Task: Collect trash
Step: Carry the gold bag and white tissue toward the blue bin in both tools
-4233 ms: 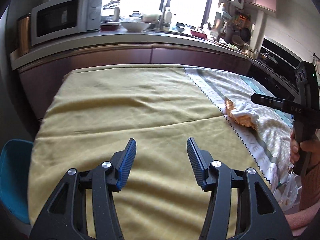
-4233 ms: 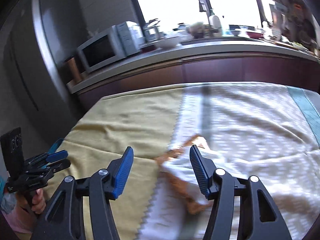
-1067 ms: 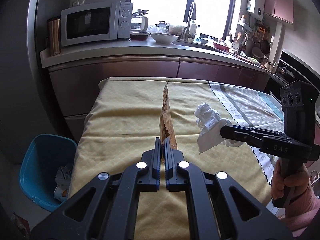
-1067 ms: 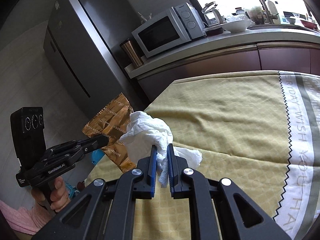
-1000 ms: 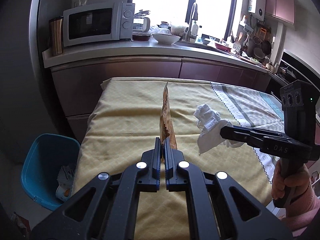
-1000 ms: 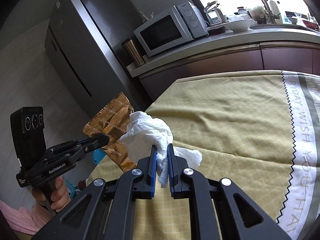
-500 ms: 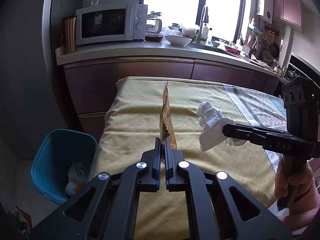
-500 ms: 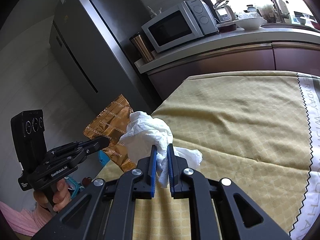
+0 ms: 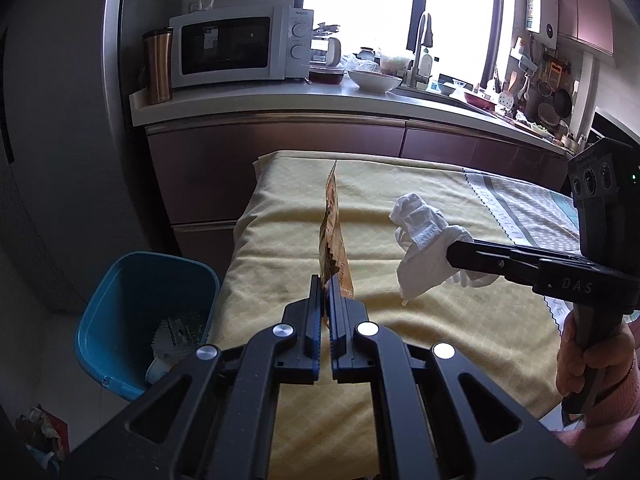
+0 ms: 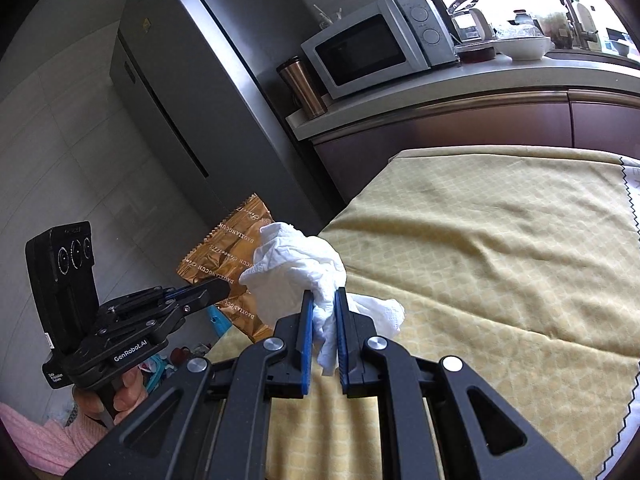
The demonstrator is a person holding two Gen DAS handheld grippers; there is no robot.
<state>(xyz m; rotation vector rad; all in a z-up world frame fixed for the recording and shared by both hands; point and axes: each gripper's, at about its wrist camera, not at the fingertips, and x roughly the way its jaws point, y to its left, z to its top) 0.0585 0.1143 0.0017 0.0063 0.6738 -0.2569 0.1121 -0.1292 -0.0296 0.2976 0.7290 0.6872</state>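
Observation:
My left gripper (image 9: 325, 280) is shut on a gold-brown snack wrapper (image 9: 332, 236), held edge-on above the yellow tablecloth (image 9: 360, 200) near its left end. From the right wrist view the same wrapper (image 10: 228, 256) shows flat, pinched by the left gripper (image 10: 224, 286). My right gripper (image 10: 322, 296) is shut on a crumpled white tissue (image 10: 296, 268). In the left wrist view that tissue (image 9: 420, 240) hangs from the right gripper (image 9: 450, 252) over the table. A blue bin (image 9: 136, 316) with trash inside stands on the floor, left of the table.
A counter (image 9: 280, 100) with a microwave (image 9: 236, 46), a copper tumbler (image 9: 158, 66) and bowls runs behind the table. A tall grey fridge (image 10: 180, 92) stands at the left. Litter (image 9: 40, 432) lies on the floor at the lower left.
Both grippers, still holding the wrapper and the tissue, have shifted left toward the table's end. The blue bin now shows more fully beside the table.

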